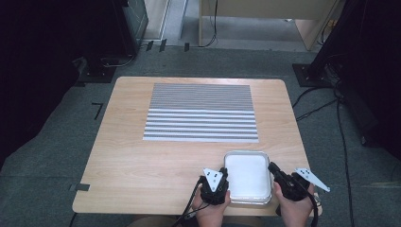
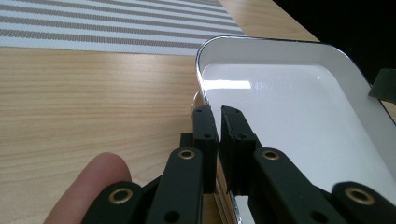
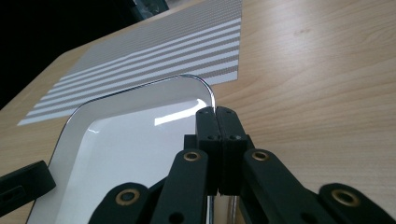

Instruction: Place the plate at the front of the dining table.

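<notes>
A white tray [image 1: 247, 176] with a thin metal rim lies flat on the wooden counter [image 1: 142, 161], near the person's edge and a little to the right of the middle. It is empty inside and its bottom shines.

The left tool [image 1: 222, 176] is at the left rim of the tray, near the near-left corner. In the left gripper view its two black jaws stand on both sides of the rim [image 2: 200, 74], one outside and one inside the tray, and they are closed on it with only a narrow gap between them. A fingertip [image 2: 93, 179] of the person is seen beside this tool.

The right tool [image 1: 273, 169] is at the right rim of the tray. In the right gripper view its jaws are pressed together, and the rim [image 3: 205, 91] runs down between them, so this tool is gripping the tray too.

A striped mat [image 1: 201, 112] lies on the far part of the counter, just beyond the tray and apart from it.
</notes>
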